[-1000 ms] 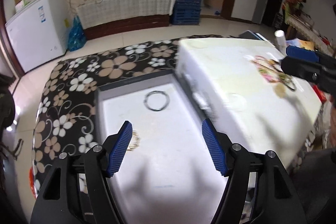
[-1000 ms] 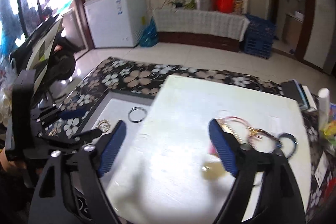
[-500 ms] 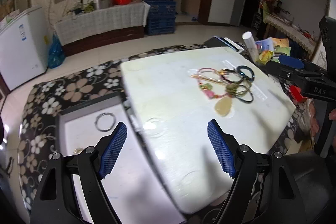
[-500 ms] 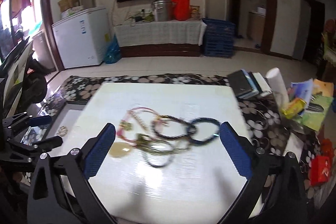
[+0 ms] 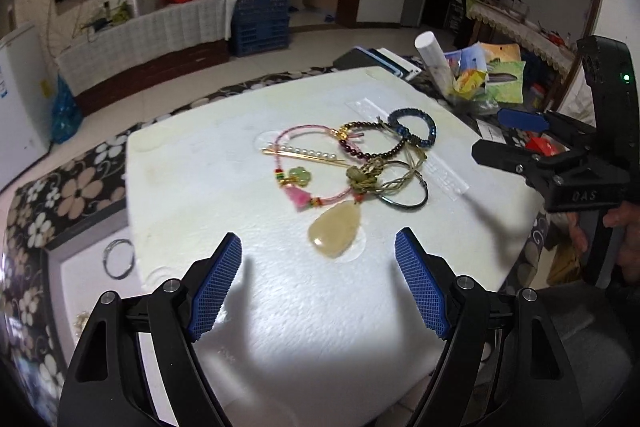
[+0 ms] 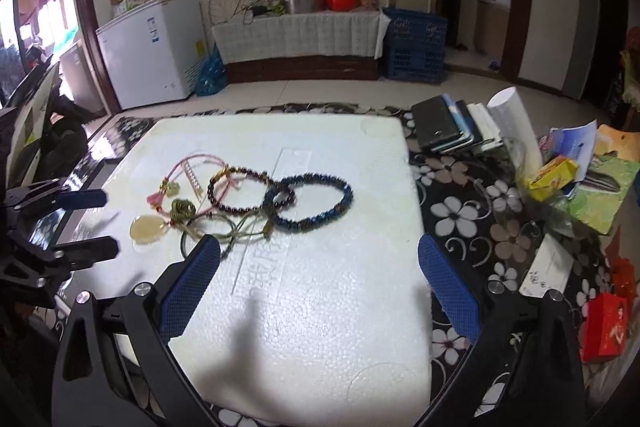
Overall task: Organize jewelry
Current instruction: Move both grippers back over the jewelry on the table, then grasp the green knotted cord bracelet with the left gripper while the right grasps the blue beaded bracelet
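White polystyrene foam, a thick slab [image 6: 320, 287], lay on a table covered in a black floral cloth [image 6: 460, 211], and the jewelry sat in a loose tangle on the slab's far half. A blue beaded bracelet [image 6: 312, 201] overlapped a dark red beaded bracelet [image 6: 244, 189]; beside them lay a pink cord bracelet [image 5: 308, 163] carrying a green flower charm [image 5: 303, 176] and a pink tassel, with a pearl hair pin [image 5: 302, 154] across its loop. A pale yellow teardrop pendant [image 5: 335, 230] lay nearest the left gripper, joined to an olive knotted cord [image 5: 366, 177] that crossed a thin dark bangle [image 5: 404, 193].

The left gripper [image 5: 318, 287] hovered above the slab's near edge, its blue pads [image 5: 218, 287] spread wide with nothing between them. The right gripper [image 6: 318, 291] was likewise spread wide and empty above the slab, the blue bracelet just beyond it.

Left of the slab, lower down, a white tray [image 5: 86, 279] held a silver ring-shaped bangle [image 5: 119, 259]. At the table's right end stood a stack of books [image 6: 452, 129], a white roll [image 6: 514, 119] and some coloured packets.
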A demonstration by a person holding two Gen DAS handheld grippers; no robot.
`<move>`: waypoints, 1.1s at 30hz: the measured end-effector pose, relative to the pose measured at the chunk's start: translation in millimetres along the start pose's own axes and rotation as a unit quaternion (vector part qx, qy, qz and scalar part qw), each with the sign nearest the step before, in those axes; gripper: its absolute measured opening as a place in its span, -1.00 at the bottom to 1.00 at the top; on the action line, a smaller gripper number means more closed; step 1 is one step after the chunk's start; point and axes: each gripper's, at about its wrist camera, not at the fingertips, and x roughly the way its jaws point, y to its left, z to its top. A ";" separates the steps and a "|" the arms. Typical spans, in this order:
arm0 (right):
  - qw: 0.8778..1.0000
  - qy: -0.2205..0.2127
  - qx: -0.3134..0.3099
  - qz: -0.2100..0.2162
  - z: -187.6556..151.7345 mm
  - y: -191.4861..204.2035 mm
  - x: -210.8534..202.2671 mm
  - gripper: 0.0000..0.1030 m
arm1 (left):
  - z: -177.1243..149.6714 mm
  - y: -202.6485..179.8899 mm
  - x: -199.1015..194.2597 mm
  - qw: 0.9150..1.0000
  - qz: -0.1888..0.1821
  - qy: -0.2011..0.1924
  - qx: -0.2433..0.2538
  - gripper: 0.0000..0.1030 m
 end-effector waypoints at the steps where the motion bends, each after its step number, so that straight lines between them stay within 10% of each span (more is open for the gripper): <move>1: 1.000 0.003 -0.002 0.003 -0.5 1.7 0.8 0.90 | 1.1 -1.0 3.5 1.000 0.000 0.003 0.000 0.58; 10: 1.000 0.012 -0.012 0.017 -0.7 5.4 2.4 0.90 | 4.2 -10.8 20.6 1.000 0.009 0.012 0.014 0.50; 18: 1.000 0.006 -0.007 0.015 1.5 4.2 -1.4 0.90 | 5.3 -19.5 22.2 0.998 0.034 0.001 0.048 -0.31; 23: 1.000 0.002 0.006 0.011 3.5 -0.5 -3.5 0.90 | 16.7 -26.5 8.2 0.998 0.011 -0.047 0.050 -0.31; 31: 1.000 0.004 0.014 0.005 0.5 -7.3 -4.1 0.90 | 26.4 -36.5 45.3 0.998 0.010 -0.012 0.062 -0.31; 33: 1.000 0.007 0.020 0.009 -0.7 -10.9 -3.5 0.90 | 28.2 -34.2 45.0 0.998 0.002 -0.013 0.057 -0.63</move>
